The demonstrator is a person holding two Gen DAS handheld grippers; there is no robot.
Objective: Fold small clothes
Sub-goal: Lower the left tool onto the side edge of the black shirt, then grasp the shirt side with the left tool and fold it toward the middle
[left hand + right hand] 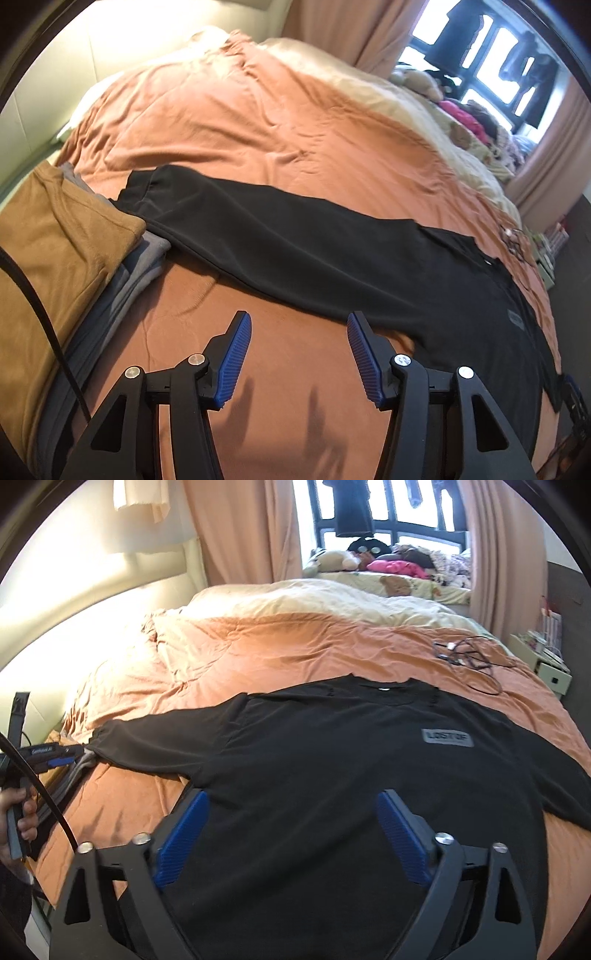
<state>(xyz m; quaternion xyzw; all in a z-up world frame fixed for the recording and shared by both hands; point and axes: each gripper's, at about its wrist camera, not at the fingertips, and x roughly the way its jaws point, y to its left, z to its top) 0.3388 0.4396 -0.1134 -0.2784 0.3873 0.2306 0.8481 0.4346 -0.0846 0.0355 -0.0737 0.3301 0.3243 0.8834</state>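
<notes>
Black knit, long-sleeved: the sweatshirt [332,760] lay face up and spread flat across the orange duvet [229,122], grey chest patch [447,737] showing, presumably laid out so the sleeves could be folded in first. Its left sleeve [236,221] ran out straight, the cuff end resting against a stack of folded clothes [55,240] at the bed's edge (tan piece on top, grey ones under it), likely the finished pile kept within reach.

The left gripper [299,332] hung over bare duvet just beside that sleeve, jaws wide apart, nothing between them. The right gripper [293,812] was likewise spread and empty, poised above the sweatshirt's lower body.

My reading: no fold made yet; both tools seemed placed to take sleeve and hem.

A tangle of cables [469,657] lay beyond the collar, well apart from the garment.
</notes>
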